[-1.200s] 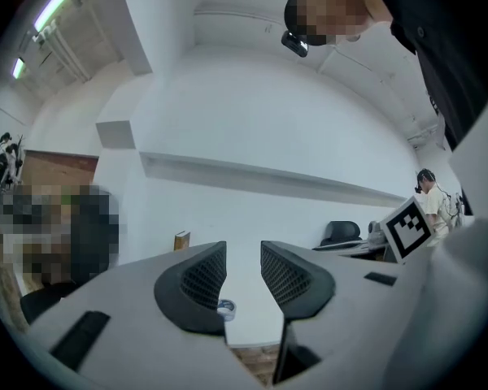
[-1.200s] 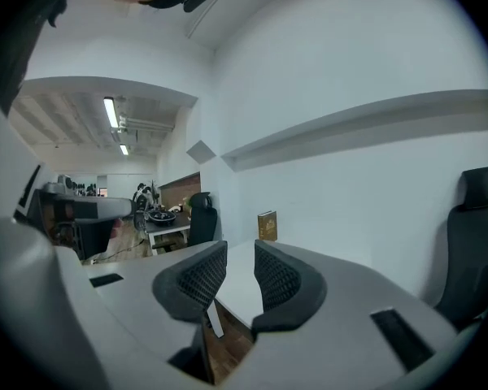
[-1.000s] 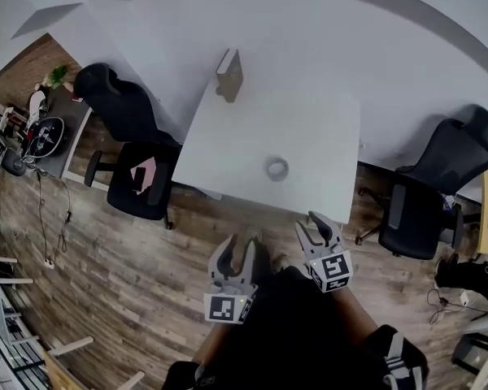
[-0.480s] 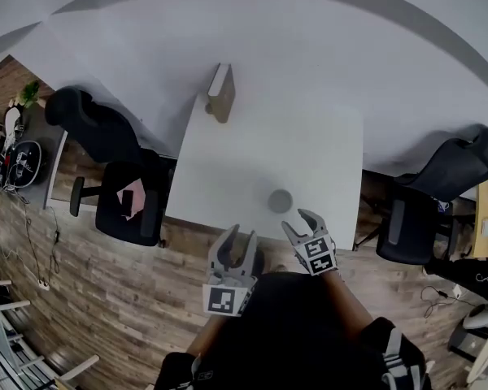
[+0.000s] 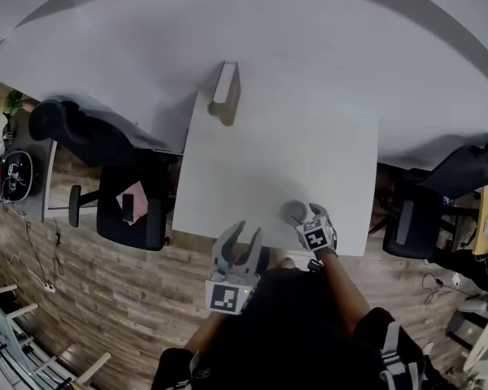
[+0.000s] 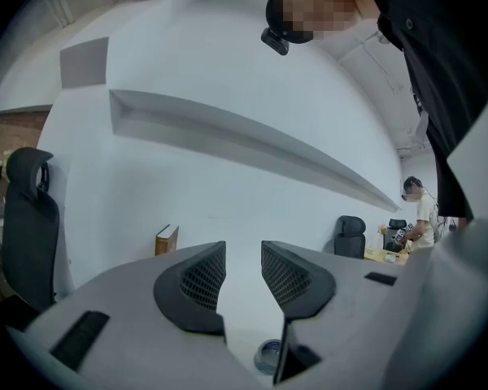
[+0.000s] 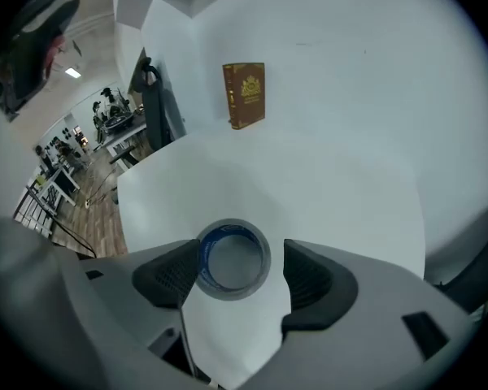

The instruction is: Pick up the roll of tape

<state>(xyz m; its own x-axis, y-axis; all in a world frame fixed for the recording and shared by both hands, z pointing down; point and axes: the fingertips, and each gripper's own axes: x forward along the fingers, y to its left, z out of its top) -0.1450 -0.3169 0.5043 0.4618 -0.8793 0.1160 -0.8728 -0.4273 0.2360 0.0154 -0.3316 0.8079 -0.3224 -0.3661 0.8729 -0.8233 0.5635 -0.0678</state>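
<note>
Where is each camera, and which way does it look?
Head view: on the person's head, looking steeply down at the white table; left gripper, right gripper and dark torso show.
Left gripper view: on the left gripper, facing level across the table to the white wall; open, empty jaws show.
Right gripper view: on the right gripper, tilted down at the grey roll of tape between its opening jaws.
Both gripper views show the tape and upright brown book.

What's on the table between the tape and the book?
Nothing. In the right gripper view, only bare white table runs from the tape to the book standing at the far edge. The head view shows the same.
</note>
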